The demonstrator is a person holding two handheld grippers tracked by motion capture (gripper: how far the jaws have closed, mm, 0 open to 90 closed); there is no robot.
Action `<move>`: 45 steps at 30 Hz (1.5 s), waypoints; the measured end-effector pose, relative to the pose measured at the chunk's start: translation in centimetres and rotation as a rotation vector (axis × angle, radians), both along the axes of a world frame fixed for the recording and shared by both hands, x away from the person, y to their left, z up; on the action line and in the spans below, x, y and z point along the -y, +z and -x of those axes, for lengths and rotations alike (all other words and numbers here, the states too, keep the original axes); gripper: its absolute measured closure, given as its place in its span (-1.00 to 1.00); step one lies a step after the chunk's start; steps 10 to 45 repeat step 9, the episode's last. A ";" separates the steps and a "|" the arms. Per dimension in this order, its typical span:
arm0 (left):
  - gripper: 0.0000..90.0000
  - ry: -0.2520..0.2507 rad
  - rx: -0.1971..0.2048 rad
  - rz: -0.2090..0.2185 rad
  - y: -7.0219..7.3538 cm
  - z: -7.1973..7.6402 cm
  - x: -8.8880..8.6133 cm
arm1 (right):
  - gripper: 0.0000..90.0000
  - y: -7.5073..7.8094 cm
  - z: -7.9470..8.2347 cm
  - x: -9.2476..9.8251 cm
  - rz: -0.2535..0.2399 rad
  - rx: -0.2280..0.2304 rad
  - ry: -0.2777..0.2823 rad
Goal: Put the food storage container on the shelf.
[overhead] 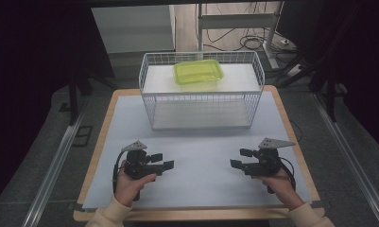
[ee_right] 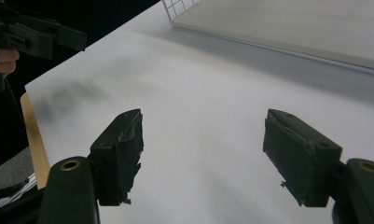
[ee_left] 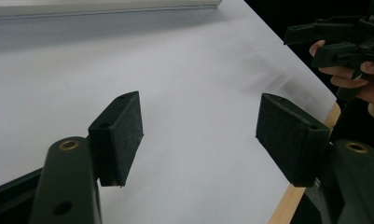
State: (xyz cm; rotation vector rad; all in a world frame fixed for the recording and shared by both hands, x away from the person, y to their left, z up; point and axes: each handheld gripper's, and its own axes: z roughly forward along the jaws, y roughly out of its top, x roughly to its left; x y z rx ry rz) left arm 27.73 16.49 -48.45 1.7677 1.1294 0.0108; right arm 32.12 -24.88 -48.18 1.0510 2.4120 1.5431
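We saw the green lidded box [overhead: 198, 73] sitting inside the white wire basket [overhead: 149, 85], on the white board that formed its upper level, a little left of the middle and toward the far side. The lid looked shut on it, and the box rested flat. The basket stood at the far edge of the counter [overhead: 201, 142], roughly centred between the left and right edges, with its long side facing us. The counter carried a pale sheet that left a strip of wood bare along its edges.

Both grippers were well apart from the box and the basket, down by the near edge. We held the left gripper [overhead: 162, 161] near the near left corner, its tips pointing toward the middle of the counter. In the left gripper view its jaws stood wide apart over the bare sheet, released, with nothing between the pads [ee_left: 128, 133]. The right gripper [overhead: 241, 158] was near the near right corner, pointing back toward the left one, so the two faced each other across an open stretch of sheet. Its jaws were also spread wide and released, over bare sheet in the right gripper view, where a corner of the basket showed at the top.
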 end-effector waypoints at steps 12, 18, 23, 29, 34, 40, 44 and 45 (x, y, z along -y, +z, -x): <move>-0.32 0.004 -0.004 -0.002 -0.4 0.0 -0.2 | -0.39 0.0 0.3 0.4 -0.004 0.037 -0.008; -0.32 0.004 -0.004 -0.002 -0.4 0.0 -0.2 | -0.39 0.0 0.3 0.4 -0.004 0.037 -0.008; -0.32 0.004 -0.004 -0.002 -0.4 0.0 -0.2 | -0.39 0.0 0.3 0.4 -0.004 0.037 -0.008; -0.32 0.004 -0.004 -0.002 -0.4 0.0 -0.2 | -0.39 0.0 0.3 0.4 -0.004 0.037 -0.008; -0.32 0.004 -0.004 -0.002 -0.4 0.0 -0.2 | -0.39 0.0 0.3 0.4 -0.004 0.037 -0.008; -0.32 0.004 -0.004 -0.002 -0.4 0.0 -0.2 | -0.39 0.0 0.3 0.4 -0.004 0.037 -0.008; -0.32 0.004 -0.004 -0.002 -0.4 0.0 -0.2 | -0.39 0.0 0.3 0.4 -0.004 0.037 -0.008; -0.32 0.004 -0.004 -0.002 -0.4 0.0 -0.2 | -0.39 0.0 0.3 0.4 -0.004 0.037 -0.008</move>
